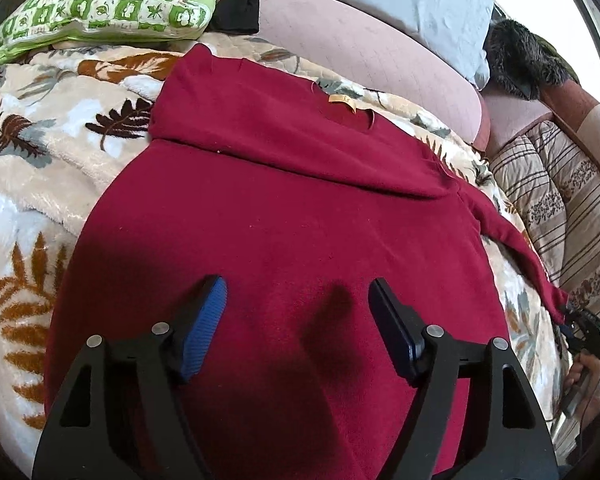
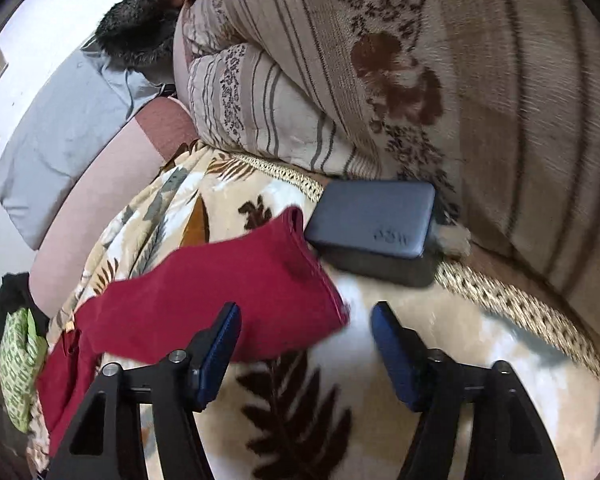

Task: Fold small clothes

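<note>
We see the red sweater (image 1: 284, 208) spread flat on the leaf-print blanket (image 1: 44, 152), its neck label at twelve o'clock. Our left gripper (image 1: 296, 320) hangs over its lower body, jaws released and holding nothing. Our right gripper (image 2: 303, 344) is also released, jaws apart; the sleeve cuff (image 2: 260, 280) lies at ten o'clock from it, against the left finger, beside a dark power bank (image 2: 371, 220).
</note>
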`<state>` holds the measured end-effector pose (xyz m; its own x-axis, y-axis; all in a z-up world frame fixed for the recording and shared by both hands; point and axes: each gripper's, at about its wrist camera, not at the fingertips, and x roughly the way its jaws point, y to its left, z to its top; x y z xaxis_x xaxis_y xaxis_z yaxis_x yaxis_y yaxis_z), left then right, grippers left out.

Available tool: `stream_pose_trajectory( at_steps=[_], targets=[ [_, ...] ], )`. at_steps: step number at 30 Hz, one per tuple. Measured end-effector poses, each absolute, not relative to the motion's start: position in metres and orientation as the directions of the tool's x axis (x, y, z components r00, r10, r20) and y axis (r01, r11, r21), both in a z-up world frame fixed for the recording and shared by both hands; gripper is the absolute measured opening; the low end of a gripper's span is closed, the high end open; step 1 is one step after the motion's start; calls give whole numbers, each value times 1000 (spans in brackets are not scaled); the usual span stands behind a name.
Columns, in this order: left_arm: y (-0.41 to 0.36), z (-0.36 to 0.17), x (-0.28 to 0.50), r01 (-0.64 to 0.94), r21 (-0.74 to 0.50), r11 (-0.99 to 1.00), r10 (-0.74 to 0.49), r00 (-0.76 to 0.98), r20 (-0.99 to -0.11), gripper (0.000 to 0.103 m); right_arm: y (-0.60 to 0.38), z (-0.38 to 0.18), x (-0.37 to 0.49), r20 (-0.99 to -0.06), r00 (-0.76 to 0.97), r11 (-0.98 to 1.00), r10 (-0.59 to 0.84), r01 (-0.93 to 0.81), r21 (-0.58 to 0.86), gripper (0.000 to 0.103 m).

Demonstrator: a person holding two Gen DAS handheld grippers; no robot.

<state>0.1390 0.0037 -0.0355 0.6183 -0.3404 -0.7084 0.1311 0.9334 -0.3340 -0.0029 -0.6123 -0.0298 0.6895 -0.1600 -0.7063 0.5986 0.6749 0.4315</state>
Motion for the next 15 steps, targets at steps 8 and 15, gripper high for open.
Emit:
stream_pose_trajectory(
  at_steps=[8, 15],
  targets=[
    [6, -34, 137, 120, -365, 923, -357, 618, -701, 74, -574, 15, 2, -667, 707, 735, -237, 579, 352, 9],
    [13, -32, 136, 102, -418, 903, -389, 610, -690, 74, -434, 86, 74, -542, 840, 897, -18, 253, 362, 9]
  ],
)
